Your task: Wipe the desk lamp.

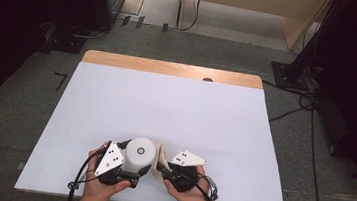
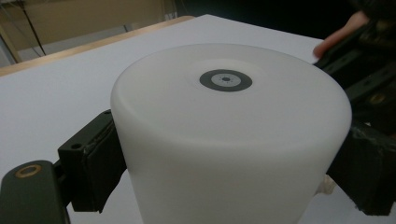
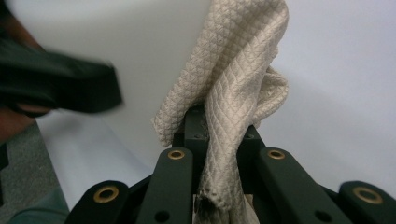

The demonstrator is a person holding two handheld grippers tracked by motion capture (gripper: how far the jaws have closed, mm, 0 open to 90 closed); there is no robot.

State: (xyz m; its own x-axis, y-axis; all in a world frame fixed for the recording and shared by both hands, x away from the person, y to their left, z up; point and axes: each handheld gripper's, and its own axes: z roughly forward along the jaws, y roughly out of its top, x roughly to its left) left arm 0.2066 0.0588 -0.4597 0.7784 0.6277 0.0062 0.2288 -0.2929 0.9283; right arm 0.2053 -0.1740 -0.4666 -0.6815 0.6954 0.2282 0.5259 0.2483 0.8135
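Fingers [image 2: 93, 168] of my left gripper [image 1: 126, 168] clamp the white cylinder [image 2: 229, 135], upright near the bench's [image 1: 165, 109] front edge. My right gripper [image 3: 219, 135] is pinched tight on a cream cloth [image 3: 233, 84] touching the cylinder's side. Pushing too hard while wiping could, I judge, tip or slip the cylinder. Both hands sit low, side by side, angled inward.

So on the table with the white sheet top [image 1: 165, 109] there's one white matte plastic cylinder with a small grey disc on its flat top [image 1: 140, 153] at about 6 o'clock. Right beside it, at its 3 o'clock, one cream quilted cloth [image 1: 163, 155]. Two black two-jaw grippers, left [image 1: 126, 168] and right [image 1: 163, 169].
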